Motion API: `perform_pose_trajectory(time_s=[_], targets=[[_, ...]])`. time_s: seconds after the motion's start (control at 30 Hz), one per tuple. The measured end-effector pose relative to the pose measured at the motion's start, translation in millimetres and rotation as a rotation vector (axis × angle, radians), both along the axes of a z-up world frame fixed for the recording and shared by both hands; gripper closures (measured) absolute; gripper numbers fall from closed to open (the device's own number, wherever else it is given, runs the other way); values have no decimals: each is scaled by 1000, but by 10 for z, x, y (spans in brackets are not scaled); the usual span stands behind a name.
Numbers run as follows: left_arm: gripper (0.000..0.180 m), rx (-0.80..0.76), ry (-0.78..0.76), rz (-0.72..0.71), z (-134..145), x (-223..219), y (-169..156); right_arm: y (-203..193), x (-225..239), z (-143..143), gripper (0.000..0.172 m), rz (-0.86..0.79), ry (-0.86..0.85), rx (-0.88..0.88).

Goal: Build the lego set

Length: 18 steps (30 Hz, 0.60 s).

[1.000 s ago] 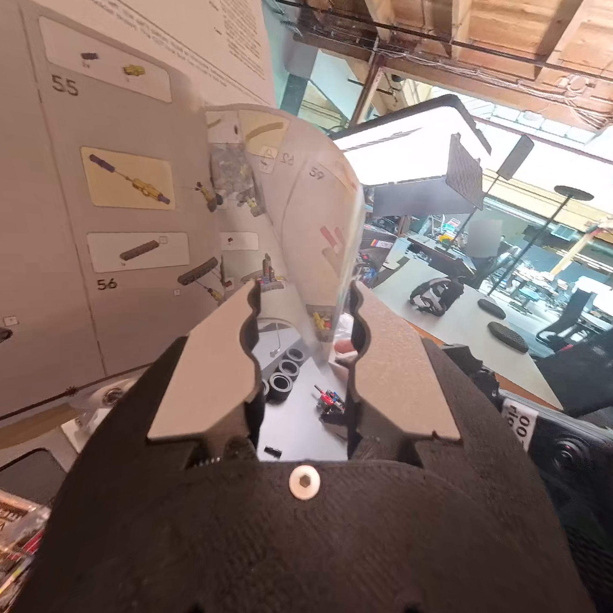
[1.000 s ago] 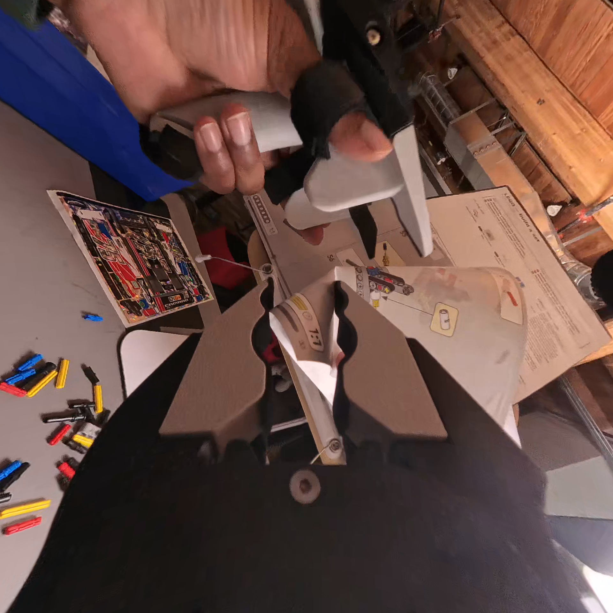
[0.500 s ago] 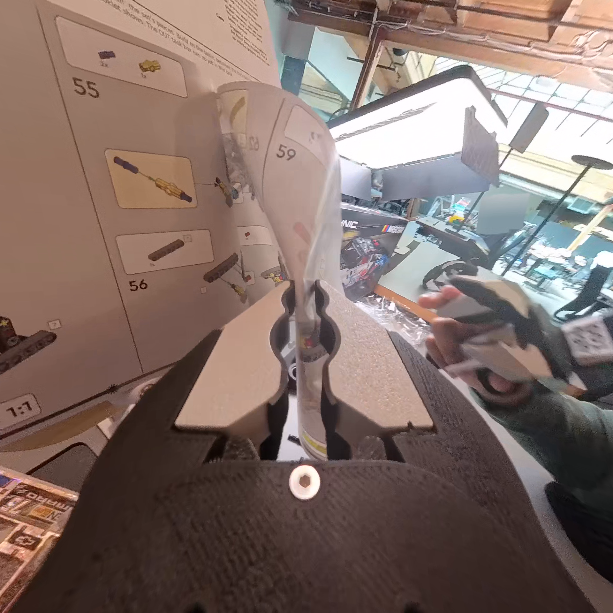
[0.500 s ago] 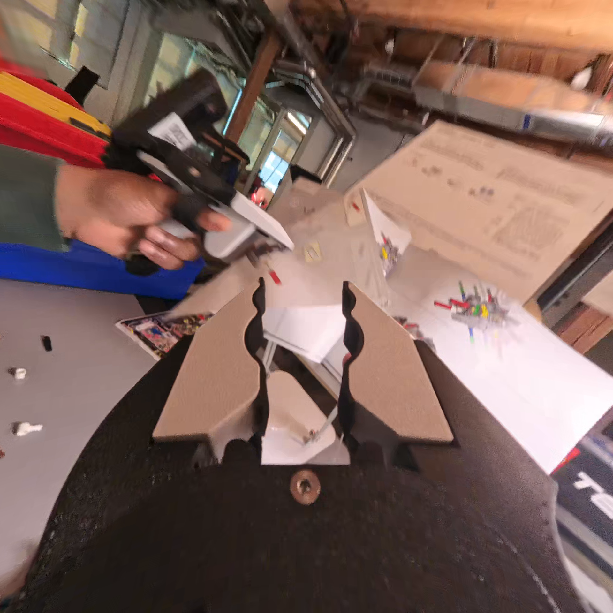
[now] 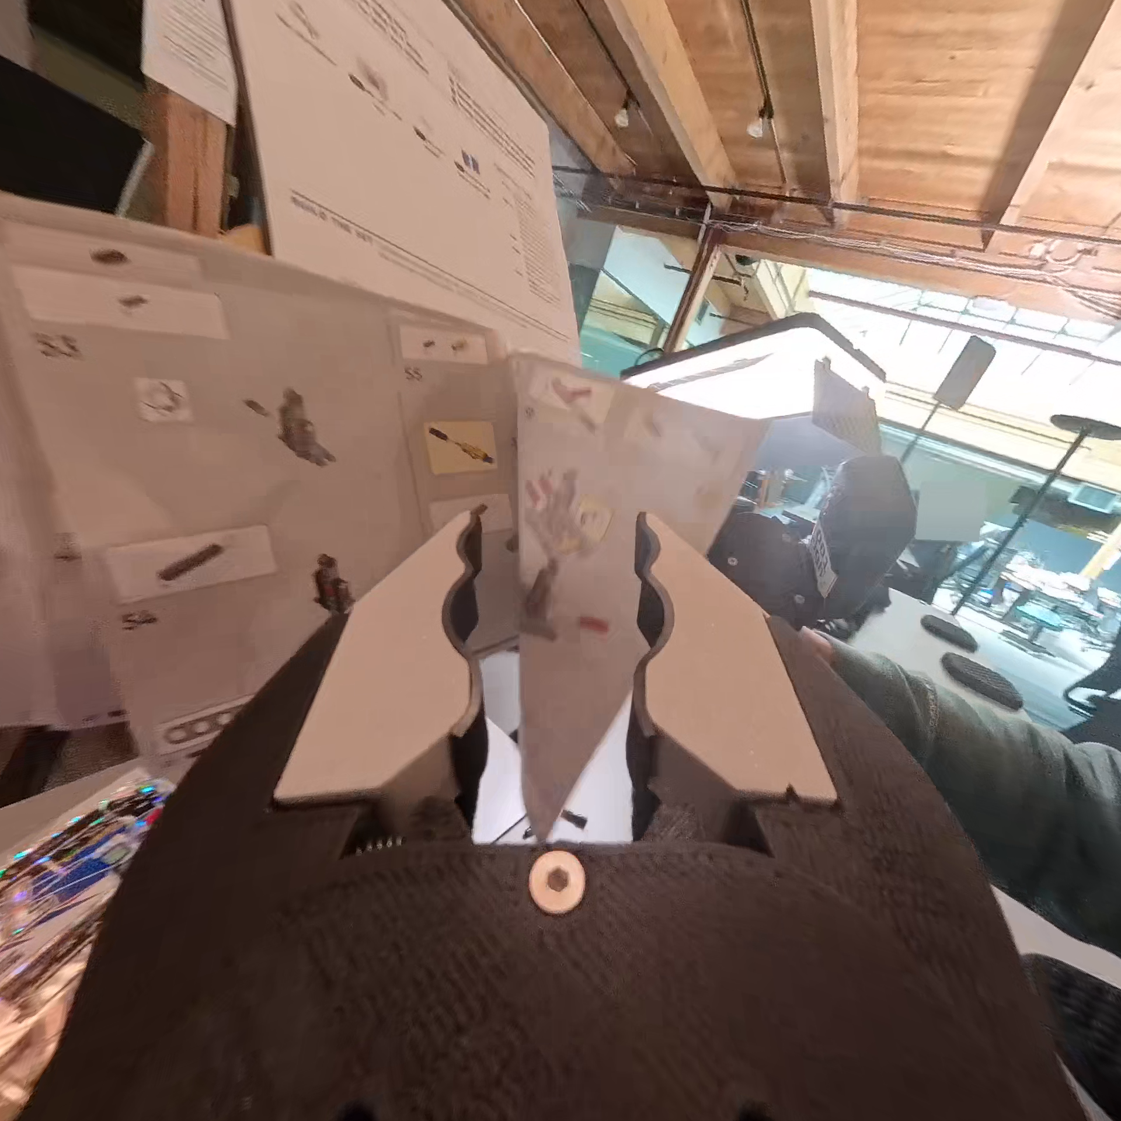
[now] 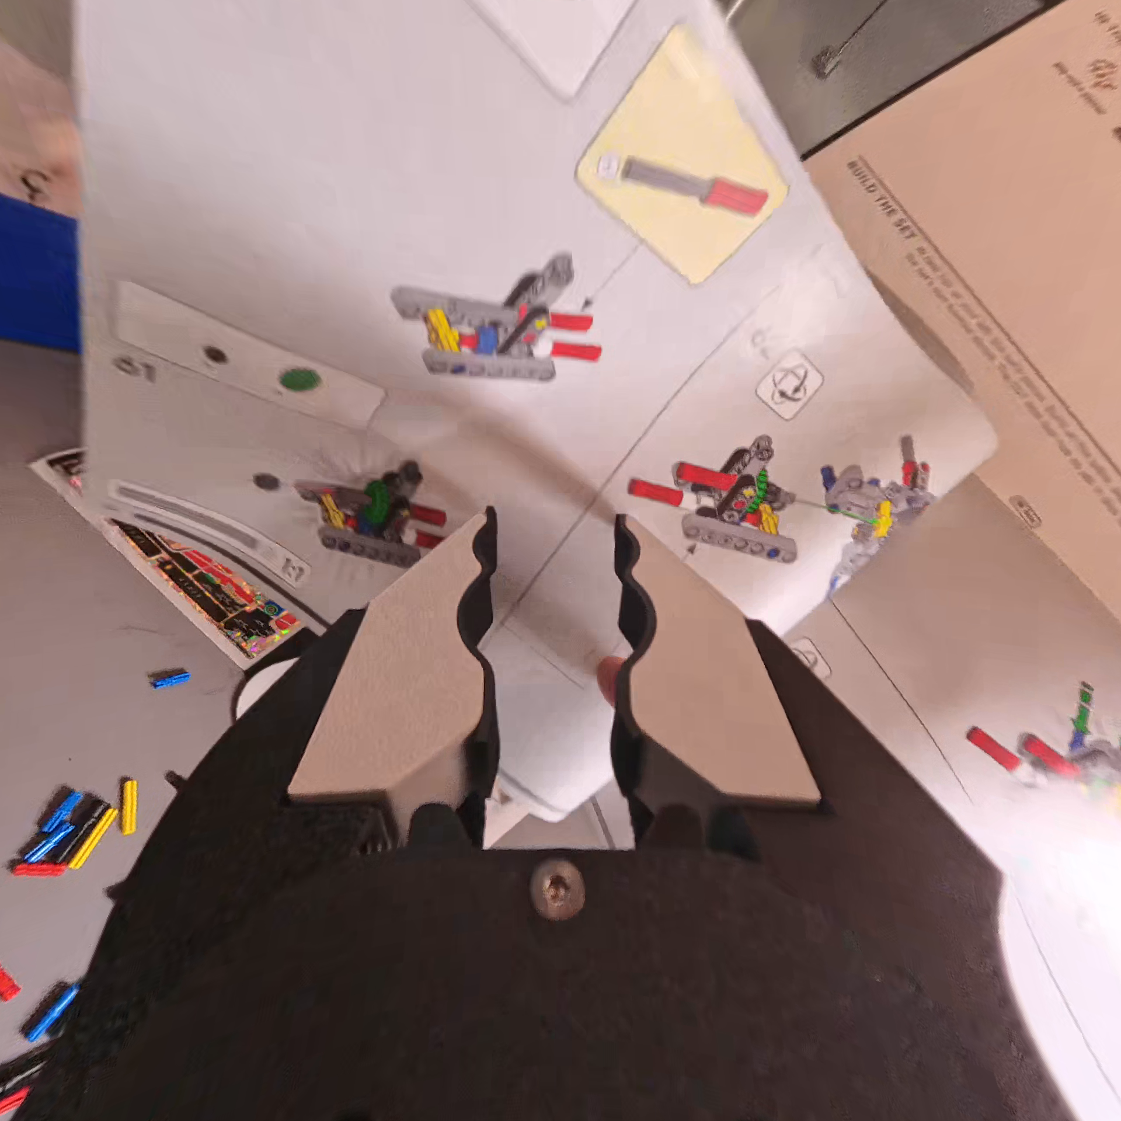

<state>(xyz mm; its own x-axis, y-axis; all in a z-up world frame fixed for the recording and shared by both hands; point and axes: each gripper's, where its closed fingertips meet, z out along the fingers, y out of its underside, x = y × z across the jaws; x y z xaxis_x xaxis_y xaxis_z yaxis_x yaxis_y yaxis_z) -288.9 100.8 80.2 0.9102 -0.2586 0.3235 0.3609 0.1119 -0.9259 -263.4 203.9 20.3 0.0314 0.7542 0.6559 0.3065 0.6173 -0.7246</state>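
In the left wrist view my left gripper point(image 5: 558, 521) is open. A loose page point(image 5: 582, 619) of the open instruction booklet point(image 5: 242, 485) stands upright between its fingers, with a gap to the left finger point(image 5: 394, 667); the pads do not press it. The right gripper point(image 5: 849, 546) shows farther right, held by a hand with a green sleeve point(image 5: 970, 788). In the right wrist view my right gripper point(image 6: 553, 521) is open and empty, hovering close over a booklet page point(image 6: 424, 182) with pictures of brick assemblies.
A large printed sheet point(image 5: 394, 151) stands behind the booklet and shows in the right wrist view too point(image 6: 1001, 273). A shiny sticker sheet point(image 6: 206, 594) lies left of the booklet. Small blue, yellow, red and black pins point(image 6: 79, 831) lie on the grey table. A blue bin point(image 6: 36, 273) stands at far left. My right fingertips sit around 12 cm from my left ones.
My left gripper shut on the page half a second ago and has now opened; the page stands loose between its fingers. My right gripper let go of the page corner, swung away and came back over the booklet.
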Motion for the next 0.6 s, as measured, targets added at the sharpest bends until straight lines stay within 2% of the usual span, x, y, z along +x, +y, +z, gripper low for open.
perform_pose_trajectory(time_s=[0.03,0.13,0.23,0.33,0.4,0.47,0.6], targets=[[130,-9,15,21,-15,-47,-59,-18,-63,-36,134,-4,-20,14],[128,-92,48,71,-196,-166,-107,-74,-202,-126,135,-10,-63,42],[135,-193,101,173,-466,-318,-40,-105,-299,-164,135,-14,-77,51],[147,-288,209,268,-768,-375,134,-138,-352,-152,136,-2,-71,25],[146,-371,285,372,-974,-496,290,-184,-344,-107,136,18,-52,0],[149,-379,331,457,-1035,-634,431,-241,-262,8,135,38,-2,-52],[139,-431,290,432,-1187,-733,665,-43,205,448,125,-18,208,-124]])
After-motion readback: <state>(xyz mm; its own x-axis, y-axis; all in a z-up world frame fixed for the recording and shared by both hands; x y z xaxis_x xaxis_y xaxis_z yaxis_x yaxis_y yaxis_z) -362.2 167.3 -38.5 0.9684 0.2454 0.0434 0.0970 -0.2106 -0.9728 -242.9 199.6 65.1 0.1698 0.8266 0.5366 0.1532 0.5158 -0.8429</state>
